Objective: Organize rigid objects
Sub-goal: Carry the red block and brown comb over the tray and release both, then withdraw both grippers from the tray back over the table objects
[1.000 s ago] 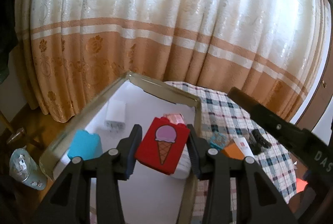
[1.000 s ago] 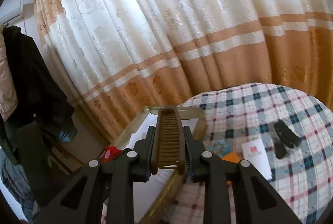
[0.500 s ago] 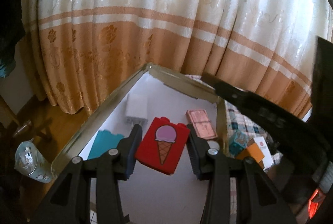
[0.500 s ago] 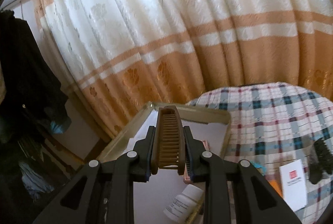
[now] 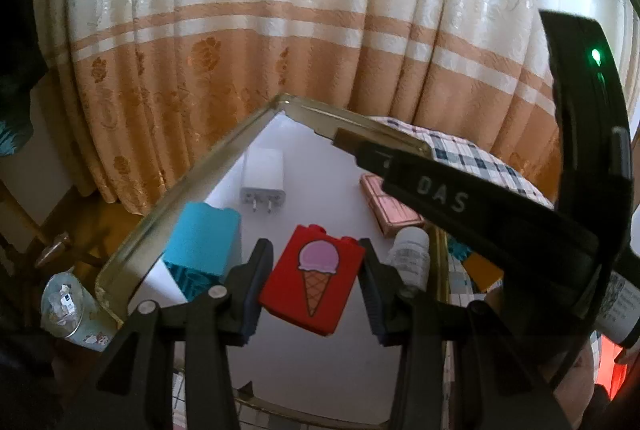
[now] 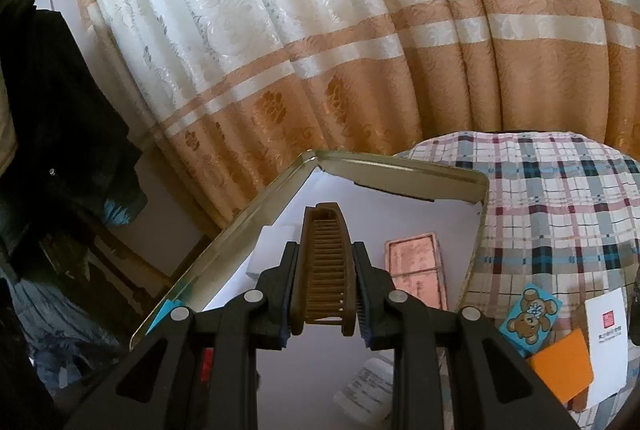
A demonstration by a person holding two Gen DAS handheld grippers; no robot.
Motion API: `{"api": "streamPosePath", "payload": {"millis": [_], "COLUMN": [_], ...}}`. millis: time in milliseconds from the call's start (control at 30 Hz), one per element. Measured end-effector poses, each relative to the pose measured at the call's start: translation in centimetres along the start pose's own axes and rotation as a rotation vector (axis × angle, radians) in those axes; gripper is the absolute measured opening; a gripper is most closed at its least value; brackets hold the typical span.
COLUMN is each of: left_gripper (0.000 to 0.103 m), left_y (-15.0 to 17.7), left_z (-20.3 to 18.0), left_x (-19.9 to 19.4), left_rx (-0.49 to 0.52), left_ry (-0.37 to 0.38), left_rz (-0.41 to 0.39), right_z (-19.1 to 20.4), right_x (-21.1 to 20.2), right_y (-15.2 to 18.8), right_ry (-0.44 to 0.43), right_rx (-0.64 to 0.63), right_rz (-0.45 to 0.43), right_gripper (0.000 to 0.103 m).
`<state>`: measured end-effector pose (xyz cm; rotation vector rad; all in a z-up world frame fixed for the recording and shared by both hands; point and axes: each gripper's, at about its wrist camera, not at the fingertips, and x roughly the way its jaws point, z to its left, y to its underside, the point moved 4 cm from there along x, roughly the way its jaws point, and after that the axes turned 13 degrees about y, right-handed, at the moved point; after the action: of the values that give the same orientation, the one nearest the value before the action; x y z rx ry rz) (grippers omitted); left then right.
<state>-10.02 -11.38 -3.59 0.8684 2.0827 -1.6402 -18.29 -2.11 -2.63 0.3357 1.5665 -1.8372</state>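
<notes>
Left gripper [image 5: 316,282]: black two-finger tongs pinching a red plastic toy brick printed with a pink ice-cream cone [image 5: 314,278], held tilted above the white floor of a shallow gold-rimmed metal tray [image 5: 224,158]; right gripper [image 6: 322,288]: black two-finger tongs pressed onto a brown wooden comb [image 6: 324,266], teeth upward, held above the same tray [image 6: 400,168]; a white pill bottle with printed label [image 5: 408,258] lies inside the tray at its right edge, just beside the left gripper's right finger; a turquoise plastic toy brick [image 5: 204,242] stands in the tray against its left rim; a white wall charger with two metal prongs [image 5: 263,180] lies farther in, toward the tray's far corner; a flat pink rectangular box [image 6: 414,270] lies near the tray's right edge; outside the tray, on the plaid tablecloth [image 6: 560,198]: a blue card with a cartoon bear [image 6: 530,316], an orange block [image 6: 560,370] and a white card with a red seal [image 6: 608,338], close together near the right rim; beyond the table, a cream-and-orange floral curtain [image 6: 360,50].
</notes>
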Motion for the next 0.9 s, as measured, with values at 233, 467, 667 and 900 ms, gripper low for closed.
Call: {"api": "streamPosePath", "payload": {"millis": [233, 467, 667, 900], "left_gripper": [0.042, 0.042, 0.05, 0.102], "left_y": [0.8, 1.1, 1.2, 1.1], "left_z": [0.9, 1.0, 0.9, 1.2], "left_x": [1.1, 1.4, 1.4, -0.7], "left_rx": [-0.017, -0.008, 0.009, -0.037], "left_ry": [-0.042, -0.072, -0.111, -0.162], "left_rz": [0.049, 0.058, 0.058, -0.045], "right_z": [0.9, 1.0, 0.8, -1.0], "right_x": [1.1, 1.6, 1.6, -1.1], "right_y": [0.9, 1.3, 1.7, 2.0], "right_ry": [-0.013, -0.032, -0.077, -0.045], "right_rx": [-0.022, -0.028, -0.014, 0.033], "right_rz": [0.033, 0.05, 0.068, -0.044], "right_gripper": [0.028, 0.028, 0.036, 0.069]}}
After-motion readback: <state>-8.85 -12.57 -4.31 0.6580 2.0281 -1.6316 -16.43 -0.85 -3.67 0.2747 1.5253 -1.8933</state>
